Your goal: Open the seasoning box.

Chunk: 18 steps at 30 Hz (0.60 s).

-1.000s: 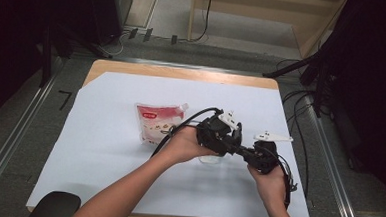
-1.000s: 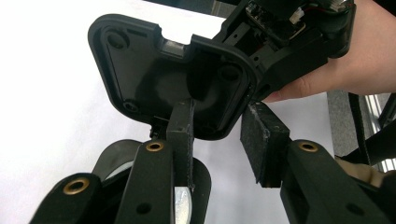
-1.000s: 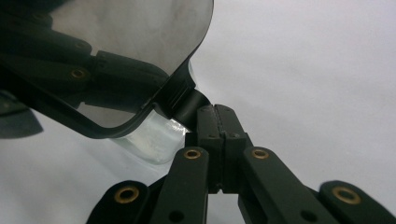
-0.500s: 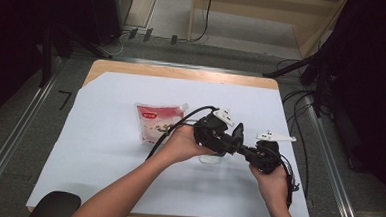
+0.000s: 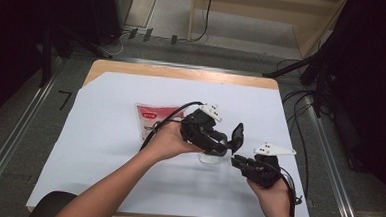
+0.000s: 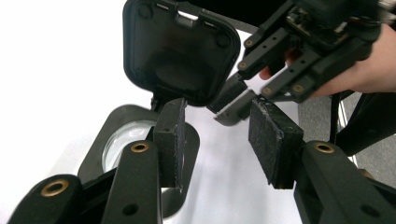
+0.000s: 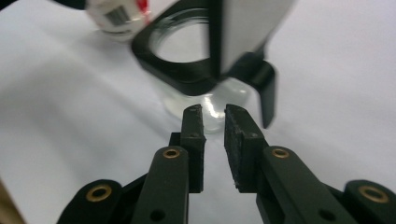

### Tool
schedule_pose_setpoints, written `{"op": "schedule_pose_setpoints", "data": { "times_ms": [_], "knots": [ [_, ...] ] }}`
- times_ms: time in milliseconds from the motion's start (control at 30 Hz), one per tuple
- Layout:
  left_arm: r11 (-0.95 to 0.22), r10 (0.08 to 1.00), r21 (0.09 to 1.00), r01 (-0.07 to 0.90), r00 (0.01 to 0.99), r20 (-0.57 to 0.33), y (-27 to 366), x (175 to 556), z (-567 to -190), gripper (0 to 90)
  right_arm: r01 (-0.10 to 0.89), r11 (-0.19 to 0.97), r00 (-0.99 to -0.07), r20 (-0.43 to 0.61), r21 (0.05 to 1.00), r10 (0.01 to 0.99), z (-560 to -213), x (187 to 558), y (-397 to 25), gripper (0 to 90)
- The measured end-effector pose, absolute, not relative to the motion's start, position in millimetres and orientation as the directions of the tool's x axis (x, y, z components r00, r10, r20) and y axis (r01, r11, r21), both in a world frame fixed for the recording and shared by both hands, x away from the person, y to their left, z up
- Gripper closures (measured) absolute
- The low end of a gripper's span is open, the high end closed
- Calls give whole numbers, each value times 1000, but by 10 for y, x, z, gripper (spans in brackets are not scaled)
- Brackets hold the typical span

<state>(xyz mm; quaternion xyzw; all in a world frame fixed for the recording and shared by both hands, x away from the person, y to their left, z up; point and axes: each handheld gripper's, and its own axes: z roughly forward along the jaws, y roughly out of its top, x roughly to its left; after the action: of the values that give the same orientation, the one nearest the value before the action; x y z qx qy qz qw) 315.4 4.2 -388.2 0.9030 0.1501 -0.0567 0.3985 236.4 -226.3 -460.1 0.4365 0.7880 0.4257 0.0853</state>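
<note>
Left gripper spread wide beside the jar, its lid raised upright. Right gripper empty, jaws narrowly parted, levelled at the jar.

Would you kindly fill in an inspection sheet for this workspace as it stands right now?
Surface: wooden table covered by a white sheet.
Job's things: clear glass jar with a black square collar, upright; its black hinged lid stands open.
Clutter: red-and-white packet lying flat beside the jar.
Grippers: left hand-held gripper open, jaws near the jar's collar and raised lid; right hand-held gripper nearly closed, empty, pointing at the jar's base.
Cables: black cable trails from the left hand-held gripper across the packet; more cables beyond the table's right edge.
Surroundings: grey floor, floor rails, wooden furniture behind.
</note>
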Motion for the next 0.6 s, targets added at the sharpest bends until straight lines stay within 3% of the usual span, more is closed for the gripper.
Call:
{"op": "schedule_pose_setpoints", "data": {
  "times_ms": [200, 300, 600],
  "knots": [
    [-627, 233, 705, 331, 944, -235, 167, 3113, -3857, 590, 602, 256, -639, 264, 756, 722, -4581, 2265, -2142, 707],
    [-623, 248, 698, 353, 936, -251, 232, 3110, -3855, 552, 585, 263, -656, 258, 767, 709, -4589, 2240, -2087, 654],
    [-606, 302, 693, 391, 919, -255, 491, 3086, -3849, 475, 547, 297, -716, 253, 783, 651, -4555, 2188, -1923, 611]
  ]
}}
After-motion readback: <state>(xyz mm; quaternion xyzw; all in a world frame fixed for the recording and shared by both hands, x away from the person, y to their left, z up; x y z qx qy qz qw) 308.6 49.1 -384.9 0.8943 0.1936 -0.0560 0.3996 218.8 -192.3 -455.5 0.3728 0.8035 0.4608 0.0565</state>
